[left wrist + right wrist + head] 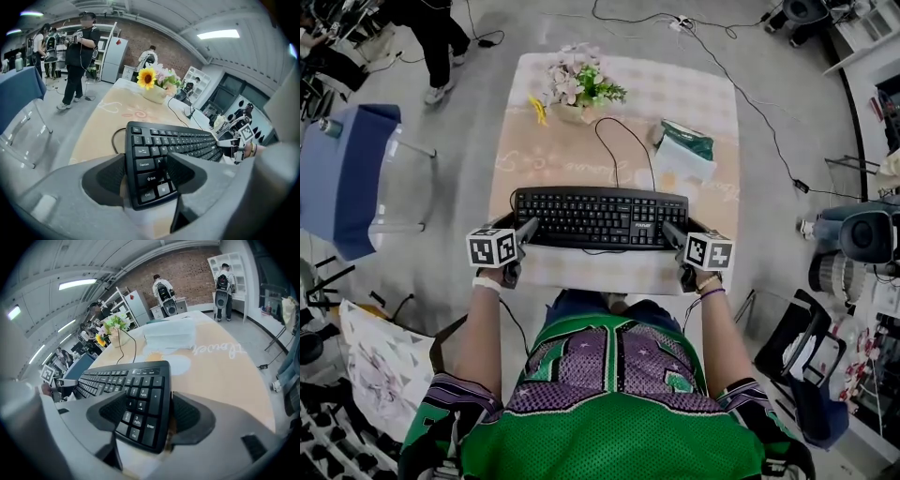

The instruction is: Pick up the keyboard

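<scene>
Nearest the person, the left gripper (528,228) clamps the left end of the black keyboard (600,217) and the right gripper (673,232) clamps its right end. The keyboard lies across the near part of the table (712,103). Its cable (623,141) loops away towards a green-and-white packet (684,150) and a flower pot (577,89) beyond.

i see a pale patterned table (717,94) carrying a black keyboard (600,217) along its near edge, its cable (649,161) looping away from me. a flower pot (575,92) stands at the far left and a white-and-green packet (684,152) lies to the right.
</scene>
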{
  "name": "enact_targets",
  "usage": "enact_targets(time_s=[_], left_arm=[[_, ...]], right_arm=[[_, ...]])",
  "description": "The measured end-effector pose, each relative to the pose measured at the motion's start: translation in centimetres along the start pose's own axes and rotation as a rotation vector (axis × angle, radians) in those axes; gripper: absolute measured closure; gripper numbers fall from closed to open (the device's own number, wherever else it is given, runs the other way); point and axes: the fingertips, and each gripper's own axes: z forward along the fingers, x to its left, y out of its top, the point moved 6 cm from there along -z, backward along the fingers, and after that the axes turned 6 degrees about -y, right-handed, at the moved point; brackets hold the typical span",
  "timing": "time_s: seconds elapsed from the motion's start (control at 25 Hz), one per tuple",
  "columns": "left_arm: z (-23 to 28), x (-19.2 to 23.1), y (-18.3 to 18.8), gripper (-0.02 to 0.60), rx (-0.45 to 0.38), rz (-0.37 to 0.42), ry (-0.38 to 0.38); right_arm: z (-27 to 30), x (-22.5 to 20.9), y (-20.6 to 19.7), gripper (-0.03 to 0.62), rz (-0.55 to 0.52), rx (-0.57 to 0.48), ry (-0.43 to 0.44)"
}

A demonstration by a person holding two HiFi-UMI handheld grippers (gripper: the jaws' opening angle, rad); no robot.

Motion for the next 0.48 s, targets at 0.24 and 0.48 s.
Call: enact_targets(time_s=[0.24, 0.48], left_arm=[[0.53, 0.09, 0.24, 0.310, 0.052, -0.011, -0.003], [0.52, -0.04, 0.29, 0.311, 0.077, 0.003, 0.012]], right_arm=[[0.19, -0.35, -0.18, 0.301, -0.001, 0.010, 0.026], [0.32, -0.04, -0.12, 0.304, -0.022, 0.016, 0.001]])
